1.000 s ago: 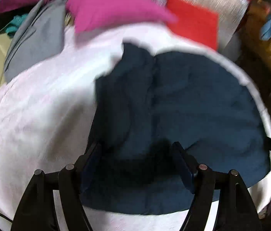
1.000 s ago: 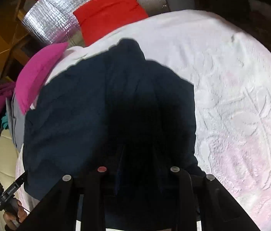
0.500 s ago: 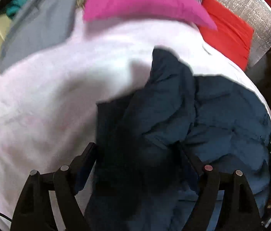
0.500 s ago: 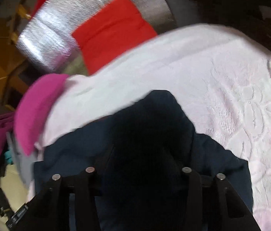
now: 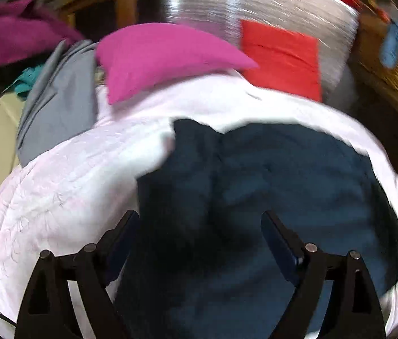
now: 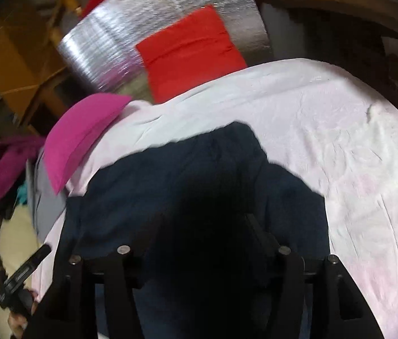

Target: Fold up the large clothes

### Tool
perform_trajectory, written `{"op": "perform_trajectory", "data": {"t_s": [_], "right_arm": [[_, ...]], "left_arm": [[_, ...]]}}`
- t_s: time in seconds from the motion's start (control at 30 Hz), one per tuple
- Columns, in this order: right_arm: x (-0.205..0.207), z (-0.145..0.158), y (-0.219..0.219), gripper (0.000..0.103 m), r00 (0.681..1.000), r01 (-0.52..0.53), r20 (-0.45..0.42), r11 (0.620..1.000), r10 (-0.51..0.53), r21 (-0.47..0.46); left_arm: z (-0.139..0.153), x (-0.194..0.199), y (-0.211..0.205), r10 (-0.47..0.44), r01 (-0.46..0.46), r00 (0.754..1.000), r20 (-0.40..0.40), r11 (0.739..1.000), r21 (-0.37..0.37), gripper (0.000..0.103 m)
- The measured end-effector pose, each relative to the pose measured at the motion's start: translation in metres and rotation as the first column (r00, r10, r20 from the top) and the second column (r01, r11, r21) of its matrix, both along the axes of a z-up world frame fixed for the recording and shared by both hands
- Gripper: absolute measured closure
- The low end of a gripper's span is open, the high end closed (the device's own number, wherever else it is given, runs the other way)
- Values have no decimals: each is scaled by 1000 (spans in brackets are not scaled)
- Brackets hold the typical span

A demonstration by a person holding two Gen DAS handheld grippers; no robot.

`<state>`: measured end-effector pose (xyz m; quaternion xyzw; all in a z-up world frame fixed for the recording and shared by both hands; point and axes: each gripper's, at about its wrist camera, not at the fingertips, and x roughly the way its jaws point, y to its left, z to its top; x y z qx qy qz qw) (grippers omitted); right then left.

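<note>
A large dark navy garment [image 5: 269, 197] lies spread on a pale pink-white bedspread [image 5: 71, 175]; it also shows in the right wrist view [image 6: 199, 175]. My left gripper [image 5: 199, 226] hangs just above the garment's near part with its fingers wide apart and nothing between them. My right gripper [image 6: 207, 226] is over the garment's near edge; its fingers stand apart, but dark cloth and shadow fill the gap, so a hold cannot be judged. The left gripper's body shows at the lower left of the right wrist view [image 6: 21, 279].
A magenta pillow [image 5: 165, 53] and a grey cloth [image 5: 57, 99] lie at the far left of the bed. A red cushion [image 5: 281, 59] leans on a silver foil panel [image 5: 255, 2]. A wicker basket [image 5: 391, 65] stands at the right. The bedspread [image 6: 354, 155] lies bare at the right.
The garment was lifted and bunched half a second ago; now it lies flatter and spread on the bedspread. Both views have swung back and are motion-blurred.
</note>
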<state>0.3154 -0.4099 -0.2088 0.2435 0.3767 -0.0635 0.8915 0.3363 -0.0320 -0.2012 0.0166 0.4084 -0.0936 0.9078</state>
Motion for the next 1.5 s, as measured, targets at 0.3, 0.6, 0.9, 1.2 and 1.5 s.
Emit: {"op": "perform_trajectory", "data": {"t_s": [0.3, 0.6, 0.9, 1.2, 1.5], "right_arm": [[-67, -35, 40, 43, 984, -115, -137, 993, 111, -20], [-77, -37, 20, 43, 986, -67, -149, 997, 72, 42], [-130, -54, -21, 29, 992, 29, -124, 888, 32, 458], [-103, -97, -24, 29, 970, 228, -189, 826, -150, 515], [-104, -60, -11, 70, 983, 175, -7, 921, -184, 347]], "left_arm": [[-52, -34, -15, 5, -3, 994, -112, 1000, 12, 10], [-42, -52, 3, 5, -2, 990, -141, 1000, 23, 6], [-57, -48, 89, 110, -185, 948, -300, 955, -233, 6], [-94, -28, 95, 89, -300, 901, -424, 833, -464, 21], [-77, -29, 86, 82, -211, 958, -274, 849, -484, 76]]}}
